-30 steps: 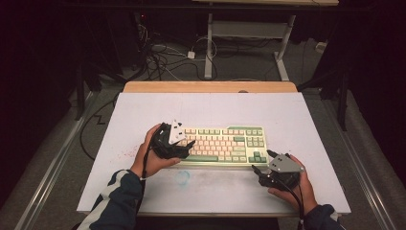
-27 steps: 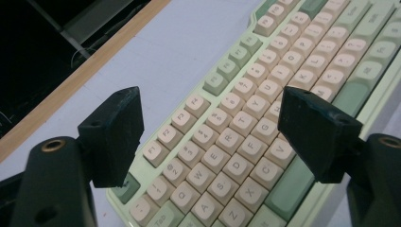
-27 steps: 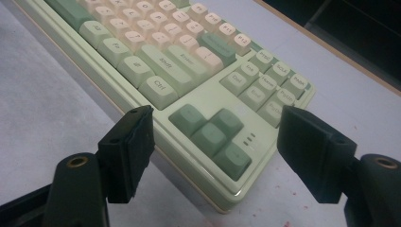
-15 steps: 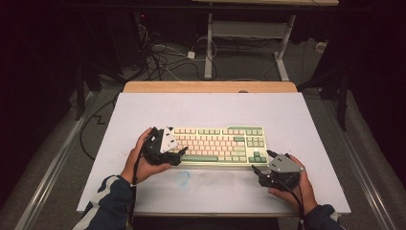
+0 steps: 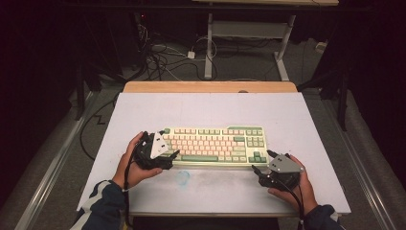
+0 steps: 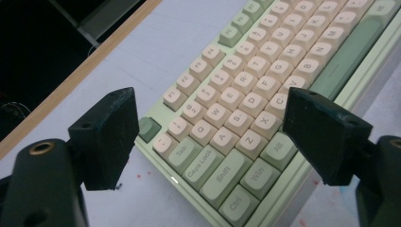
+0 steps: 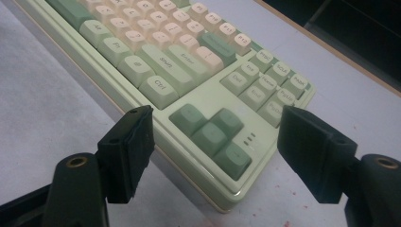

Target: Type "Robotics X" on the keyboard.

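A pale green keyboard [image 5: 215, 143] with cream and green keys lies across the near middle of the white table top [image 5: 206, 108]. My left gripper [image 5: 168, 156] is at the keyboard's left end, open, and its jaws have just been opening wider. In the left gripper view the left gripper [image 6: 213, 137] stands with its jaws on either side of the keyboard's [image 6: 265, 71] lower left corner without touching it. My right gripper [image 5: 261, 162] sits at the keyboard's near right corner, open. In the right gripper view the right gripper [image 7: 222, 151] has that corner of the keyboard [image 7: 165, 52], with the arrow keys, between its jaws.
A faint blue smudge [image 5: 182, 177] marks the mat in front of the keyboard. The table's wooden back edge [image 5: 210, 86] lies beyond bare mat. Cables [image 5: 163, 57] and a desk frame [image 5: 249, 33] are on the floor behind the table.
My left hand has slid left and toward the table's near edge, from over the keyboard's left keys to its left corner. The right hand has stayed put.
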A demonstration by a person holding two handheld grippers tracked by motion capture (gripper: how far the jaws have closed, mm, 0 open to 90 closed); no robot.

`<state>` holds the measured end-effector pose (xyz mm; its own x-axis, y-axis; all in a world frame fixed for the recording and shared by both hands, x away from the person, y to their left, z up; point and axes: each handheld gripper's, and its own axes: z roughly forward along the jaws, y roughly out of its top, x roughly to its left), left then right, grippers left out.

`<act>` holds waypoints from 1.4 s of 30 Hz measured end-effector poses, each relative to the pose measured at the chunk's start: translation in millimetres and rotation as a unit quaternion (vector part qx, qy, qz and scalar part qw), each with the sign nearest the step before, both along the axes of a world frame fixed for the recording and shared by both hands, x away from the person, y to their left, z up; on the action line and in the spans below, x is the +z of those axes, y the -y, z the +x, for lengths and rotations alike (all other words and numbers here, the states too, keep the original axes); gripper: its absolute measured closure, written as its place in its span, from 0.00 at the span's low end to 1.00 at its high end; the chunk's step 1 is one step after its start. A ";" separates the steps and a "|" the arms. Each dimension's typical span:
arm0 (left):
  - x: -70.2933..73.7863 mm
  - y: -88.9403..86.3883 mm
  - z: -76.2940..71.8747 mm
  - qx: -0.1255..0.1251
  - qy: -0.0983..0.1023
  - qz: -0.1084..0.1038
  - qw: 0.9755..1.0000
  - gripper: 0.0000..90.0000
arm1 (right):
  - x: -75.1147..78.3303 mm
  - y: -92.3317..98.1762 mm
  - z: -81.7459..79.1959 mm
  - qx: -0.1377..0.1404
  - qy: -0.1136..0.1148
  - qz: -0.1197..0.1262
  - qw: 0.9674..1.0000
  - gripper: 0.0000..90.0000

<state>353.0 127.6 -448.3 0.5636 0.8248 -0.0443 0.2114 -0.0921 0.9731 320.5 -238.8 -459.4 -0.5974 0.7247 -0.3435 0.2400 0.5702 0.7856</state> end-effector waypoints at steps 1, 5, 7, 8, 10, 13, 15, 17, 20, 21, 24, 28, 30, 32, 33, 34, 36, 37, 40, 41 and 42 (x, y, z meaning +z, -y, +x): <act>-0.9 -1.3 -0.6 0.002 0.000 -0.001 1.000 0.20 | 0.0 0.0 0.1 0.000 0.000 0.000 1.000 0.32; -5.1 -8.3 -3.6 0.008 -0.003 0.006 1.000 0.20 | 0.3 0.1 0.4 -0.001 0.000 0.001 1.000 0.32; -7.5 -12.1 -5.7 0.012 -0.006 0.006 1.000 0.20 | 0.6 0.1 0.7 0.000 0.000 0.002 1.000 0.32; -8.4 -13.4 -6.4 0.012 -0.008 0.006 1.000 0.20 | 0.8 -0.3 1.1 -0.001 0.000 0.003 1.000 0.32; -11.2 -16.6 -8.2 0.017 -0.009 0.008 1.000 0.20 | 1.1 -0.8 1.6 -0.001 -0.001 0.005 1.000 0.32; -15.9 -20.8 -10.4 0.020 -0.013 0.010 1.000 0.20 | 1.8 -2.1 3.1 -0.002 -0.002 0.008 1.000 0.32; -18.9 -23.1 -11.2 0.023 -0.018 0.010 1.000 0.20 | 2.5 -3.7 4.1 -0.002 -0.002 0.010 1.000 0.32; -21.3 -25.3 -12.3 0.025 -0.020 0.013 0.999 0.20 | 3.2 -5.1 4.9 -0.001 -0.001 0.010 1.000 0.32; -24.6 -27.7 -14.4 0.027 -0.026 0.012 0.999 0.20 | 5.2 -7.0 6.6 0.001 0.000 0.015 1.000 0.32; -26.3 -27.9 -15.4 0.027 -0.028 0.014 0.999 0.20 | 6.1 -7.7 7.4 0.002 0.001 0.016 1.000 0.33; -31.3 -28.3 -19.4 0.026 -0.035 0.023 0.999 0.20 | 9.1 -9.4 10.3 0.003 0.001 0.025 1.000 0.35; -34.8 -29.7 -23.2 0.027 -0.040 0.026 0.999 0.20 | 14.0 -12.9 14.7 0.009 0.000 0.033 0.999 0.45; -36.4 -31.2 -24.7 0.028 -0.045 0.026 0.998 0.20 | 16.5 -14.6 16.8 0.019 -0.003 0.039 0.999 0.53; -38.4 -33.1 -26.7 0.030 -0.048 0.031 0.998 0.20 | 19.2 -16.4 18.7 0.028 -0.011 0.045 0.999 0.62; -38.8 -33.7 -27.3 0.031 -0.050 0.030 0.998 0.20 | 21.0 -17.5 20.7 0.035 -0.016 0.049 0.998 0.67; -39.2 -34.8 -28.3 0.032 -0.053 0.030 0.998 0.20 | 21.9 -18.5 21.9 0.036 -0.019 0.052 0.998 0.71; -40.8 -36.3 -30.1 0.035 -0.057 0.032 0.997 0.20 | 24.1 -21.7 27.2 0.043 -0.031 0.056 0.997 0.78; -41.3 -36.8 -30.9 0.036 -0.058 0.032 0.997 0.20 | 25.1 -23.9 29.7 0.043 -0.034 0.056 0.997 0.82; -41.8 -37.3 -31.9 0.039 -0.059 0.034 0.997 0.20 | 27.6 -32.6 37.6 0.059 -0.052 0.054 0.995 0.91; -41.2 -37.3 -31.6 0.039 -0.059 0.034 0.997 0.20 | 28.4 -36.6 39.7 0.064 -0.055 0.049 0.995 0.94; -40.8 -37.3 -31.5 0.039 -0.059 0.031 0.997 0.20 | 29.0 -40.9 41.9 0.068 -0.060 0.048 0.995 0.96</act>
